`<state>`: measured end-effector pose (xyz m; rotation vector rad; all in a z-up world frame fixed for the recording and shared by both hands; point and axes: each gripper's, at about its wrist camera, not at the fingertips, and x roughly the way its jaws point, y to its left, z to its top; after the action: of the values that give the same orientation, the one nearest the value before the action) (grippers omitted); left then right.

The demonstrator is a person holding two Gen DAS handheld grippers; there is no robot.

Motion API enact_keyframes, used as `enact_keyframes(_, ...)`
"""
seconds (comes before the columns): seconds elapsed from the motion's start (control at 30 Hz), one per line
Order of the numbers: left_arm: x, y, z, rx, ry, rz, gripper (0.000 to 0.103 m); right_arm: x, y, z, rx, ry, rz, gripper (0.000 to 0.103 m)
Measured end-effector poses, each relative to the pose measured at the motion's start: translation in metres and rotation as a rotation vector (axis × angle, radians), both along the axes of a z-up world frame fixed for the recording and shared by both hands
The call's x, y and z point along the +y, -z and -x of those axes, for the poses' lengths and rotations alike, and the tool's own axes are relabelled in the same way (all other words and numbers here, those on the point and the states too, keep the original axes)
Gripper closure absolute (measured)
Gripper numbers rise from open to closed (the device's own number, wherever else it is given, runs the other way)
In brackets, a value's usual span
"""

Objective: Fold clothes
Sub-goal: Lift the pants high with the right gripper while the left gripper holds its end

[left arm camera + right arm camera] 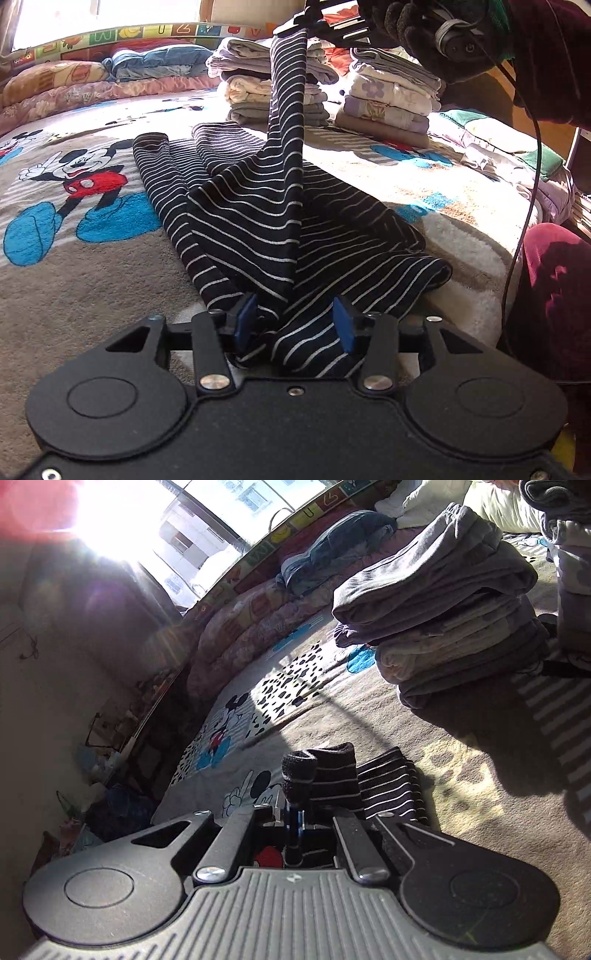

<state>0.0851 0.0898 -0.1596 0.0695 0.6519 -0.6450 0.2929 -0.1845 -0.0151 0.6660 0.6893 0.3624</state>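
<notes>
Striped knit — one dark shirt [243, 206] lies mid-blanket [74, 280], its near hem between the left gripper [295, 325]'s parted jaws. Right gripper [294, 825], pinched on a sleeve, lifts it high, likely to fold it inward. Two folded stacks [273, 85] wait at the far edge.

R hand-held gripper [294, 821]: jaws closed on striped garment [334, 779], dark w/ thin white stripes | garment bunched above blue pads | cartoon-mouse rug [236, 720] beneath | folded clothes stack [450, 620] upper R | window [207, 520] top L
</notes>
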Motion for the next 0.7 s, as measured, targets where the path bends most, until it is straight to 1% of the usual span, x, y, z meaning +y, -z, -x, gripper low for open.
enact_keyframes(0.1, 0.008, 0.000, -0.002, 0.036, 0.007, 0.052, 0.054, 0.024, -0.005, -0.013, -0.003, -0.018, 0.048, 0.097)
enact_keyframes(0.17, 0.012, 0.000, -0.004, 0.059, 0.009, 0.085, 0.052, 0.042, -0.005, -0.022, 0.000, -0.031, 0.085, 0.097)
enact_keyframes(0.53, 0.030, 0.002, -0.015, 0.145, 0.018, 0.214, 0.052, 0.106, 0.022, -0.065, 0.056, -0.065, 0.206, 0.097)
enact_keyframes(0.7, 0.039, 0.005, -0.020, 0.185, 0.019, 0.277, 0.052, 0.121, 0.036, -0.081, 0.078, -0.071, 0.231, 0.097)
